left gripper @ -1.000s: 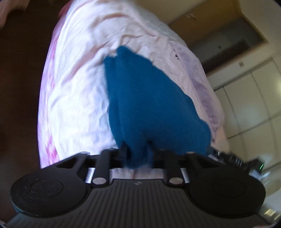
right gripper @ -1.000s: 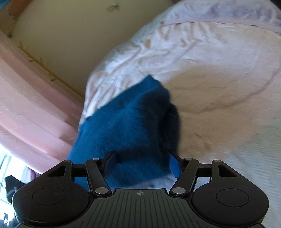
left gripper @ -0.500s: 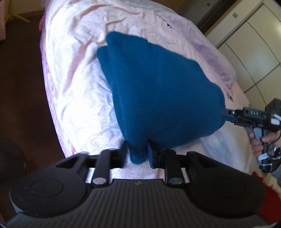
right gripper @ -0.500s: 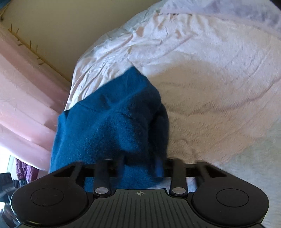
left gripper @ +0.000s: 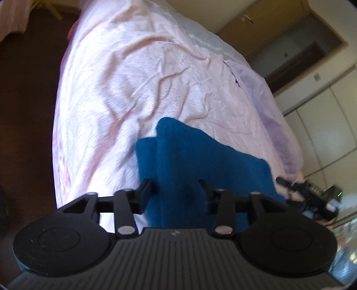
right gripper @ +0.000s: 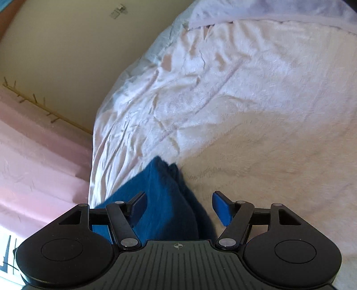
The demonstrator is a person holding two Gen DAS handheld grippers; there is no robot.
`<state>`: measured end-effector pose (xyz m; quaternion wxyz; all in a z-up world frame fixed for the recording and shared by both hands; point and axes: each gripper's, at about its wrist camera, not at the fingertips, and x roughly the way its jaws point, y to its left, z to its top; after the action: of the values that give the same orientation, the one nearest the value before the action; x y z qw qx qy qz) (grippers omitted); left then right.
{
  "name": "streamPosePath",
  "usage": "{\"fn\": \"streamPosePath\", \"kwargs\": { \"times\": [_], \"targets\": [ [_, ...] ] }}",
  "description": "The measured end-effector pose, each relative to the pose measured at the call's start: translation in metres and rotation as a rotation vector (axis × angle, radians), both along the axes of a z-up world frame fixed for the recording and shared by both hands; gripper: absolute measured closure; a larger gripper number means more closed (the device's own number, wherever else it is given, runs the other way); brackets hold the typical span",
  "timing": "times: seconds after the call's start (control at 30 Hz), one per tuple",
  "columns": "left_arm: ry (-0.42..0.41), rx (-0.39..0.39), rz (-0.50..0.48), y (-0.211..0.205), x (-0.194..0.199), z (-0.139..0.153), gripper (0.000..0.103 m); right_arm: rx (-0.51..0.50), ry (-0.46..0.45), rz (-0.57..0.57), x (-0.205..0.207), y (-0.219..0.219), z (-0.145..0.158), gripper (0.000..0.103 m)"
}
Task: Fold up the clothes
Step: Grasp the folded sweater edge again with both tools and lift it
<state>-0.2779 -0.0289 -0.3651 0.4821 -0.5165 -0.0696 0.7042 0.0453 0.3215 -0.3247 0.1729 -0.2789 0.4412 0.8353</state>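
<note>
**Both grippers open over a folded blue garment on a bed**

Nearest the lens in each wrist view is a ribbed black gripper body; a small moulded mark sits at its front edge, too small to read, and no other writing is legible. In the left wrist view, the left gripper [left gripper: 176, 189] has its fingers spread apart, with the blue garment [left gripper: 200, 160] lying between and beyond them, gripped by neither. In the right wrist view, the right gripper [right gripper: 179, 204] likewise has its two blue-padded fingers [right gripper: 221, 208] wide apart; the garment [right gripper: 160, 196] passes between them nearer the left finger, and the right finger stands clear of it. The garment is a deep blue, fuzzy, fleece-like cloth, folded into thick layers with a pointed far corner, resting on the near part of the bed. Beyond it stretches the wrinkled pale pink bedspread [left gripper: 133, 78], with a lilac pillow area [right gripper: 267, 11] at the far end. Farther off are a cream wall [right gripper: 55, 55], pink curtains [right gripper: 33, 156] and pale wardrobe doors [left gripper: 323, 116]. The right gripper's tip [left gripper: 312, 200] appears, blurred, beside the garment's right edge.
</note>
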Motion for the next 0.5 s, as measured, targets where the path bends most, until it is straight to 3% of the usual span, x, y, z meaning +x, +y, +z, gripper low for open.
{"fn": "streamPosePath", "kwargs": {
  "times": [0.03,0.07,0.13,0.17,0.27,0.37,0.4,0.43,0.47,0.5],
  "targets": [
    [0.026,0.011,0.000,0.001,0.001,0.002,0.095,0.020,0.000,0.007,-0.003,0.000,0.000,0.082],
    [0.053,0.025,0.001,0.001,0.003,0.005,0.096,0.039,0.001,0.013,-0.006,0.001,0.001,0.099],
    [0.107,0.052,0.003,0.001,0.005,0.011,0.096,0.078,0.002,0.026,-0.011,0.001,0.002,0.102],
    [0.134,0.065,0.004,0.001,0.006,0.013,0.096,0.098,0.002,0.033,-0.014,0.002,0.002,0.102],
    [0.138,0.004,-0.013,0.003,0.006,0.006,0.095,0.156,0.003,0.052,-0.022,0.003,0.003,0.102],
    [0.137,-0.045,-0.028,0.005,0.006,0.001,0.084,0.161,-0.017,0.098,-0.027,0.003,0.004,0.094],
    [0.140,-0.031,-0.025,0.003,0.004,0.005,0.082,0.160,-0.024,0.114,-0.028,0.002,0.005,0.076],
    [0.151,-0.016,-0.015,0.002,0.001,0.010,0.076,0.158,-0.032,0.131,-0.029,0.002,0.005,0.050],
    [0.161,0.001,-0.003,0.003,-0.004,0.015,0.072,0.157,-0.040,0.148,-0.031,0.002,0.005,0.042],
    [0.170,0.017,0.008,0.003,-0.009,0.020,0.064,0.162,-0.039,0.161,-0.033,0.002,0.007,0.039]
  ]
}}
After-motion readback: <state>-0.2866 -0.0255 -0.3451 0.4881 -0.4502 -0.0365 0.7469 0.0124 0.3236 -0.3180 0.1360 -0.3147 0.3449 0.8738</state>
